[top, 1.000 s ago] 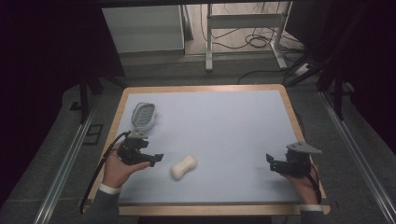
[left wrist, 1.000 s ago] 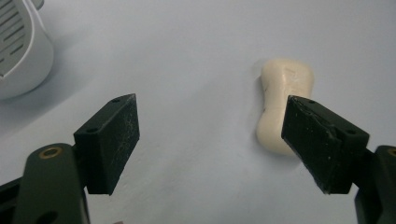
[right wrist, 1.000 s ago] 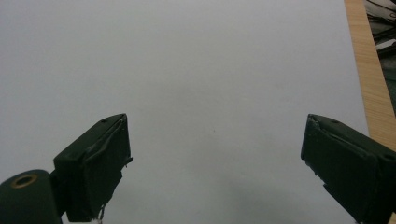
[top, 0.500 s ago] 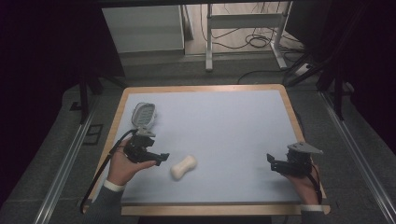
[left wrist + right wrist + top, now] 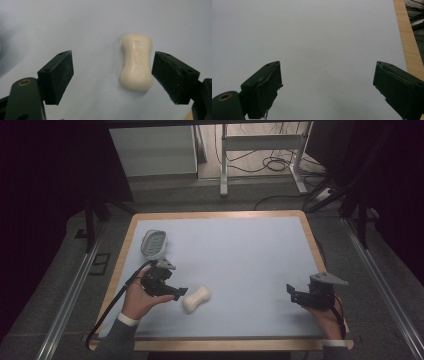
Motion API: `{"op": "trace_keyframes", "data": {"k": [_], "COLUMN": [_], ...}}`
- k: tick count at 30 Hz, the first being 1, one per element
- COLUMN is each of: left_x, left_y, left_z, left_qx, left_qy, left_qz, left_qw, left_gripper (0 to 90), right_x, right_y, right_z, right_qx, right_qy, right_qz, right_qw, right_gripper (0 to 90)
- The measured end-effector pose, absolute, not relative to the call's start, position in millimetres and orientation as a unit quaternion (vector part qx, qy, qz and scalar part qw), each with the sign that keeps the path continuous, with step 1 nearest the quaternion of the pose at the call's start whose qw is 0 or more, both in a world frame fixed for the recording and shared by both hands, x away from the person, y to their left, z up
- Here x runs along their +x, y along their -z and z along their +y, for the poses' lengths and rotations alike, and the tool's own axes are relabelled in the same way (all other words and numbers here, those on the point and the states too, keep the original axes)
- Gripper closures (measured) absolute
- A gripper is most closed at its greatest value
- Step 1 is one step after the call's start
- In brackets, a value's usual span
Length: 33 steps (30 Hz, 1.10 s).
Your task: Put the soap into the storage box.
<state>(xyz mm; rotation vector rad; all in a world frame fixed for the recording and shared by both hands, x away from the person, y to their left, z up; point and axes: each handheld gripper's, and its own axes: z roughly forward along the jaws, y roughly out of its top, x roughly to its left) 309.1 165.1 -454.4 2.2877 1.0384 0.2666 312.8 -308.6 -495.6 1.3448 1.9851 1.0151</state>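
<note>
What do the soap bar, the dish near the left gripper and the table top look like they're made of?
Soap bar: solid cream soap, matte and waxy, with lettering pressed into its top.
Soap dish: oval, grey rim and paler ribbed inside; probably plastic, too small to be sure.
Table: light wood border around a smooth, matte pale-blue surface, likely a laminate or mat.

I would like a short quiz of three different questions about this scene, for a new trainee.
1. True or false: the left gripper is shut on the soap.
2. The soap dish lies: A) near the right gripper; B) beyond the left gripper; C) off the table.
3. Fill in: the right gripper's fingers are ____.

Key: 1 false, they stand open with the soap near one of them; 2 B; 3 open.
</note>
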Motion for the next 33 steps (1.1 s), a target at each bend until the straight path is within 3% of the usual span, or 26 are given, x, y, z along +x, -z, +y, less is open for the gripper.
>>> {"op": "trace_keyframes", "data": {"k": [33], "left_x": [324], "left_y": [496], "left_z": [114], "left_qx": [0.895], "left_qy": [-0.054], "left_qz": [0.372], "left_qw": [0.241], "left_gripper": [18.6], "right_x": [314], "right_y": [500], "right_z": [-309], "right_qx": [0.500], "right_qy": [-0.364], "right_qz": [0.740], "right_qw": [0.264], "right_gripper": [8.1]}}
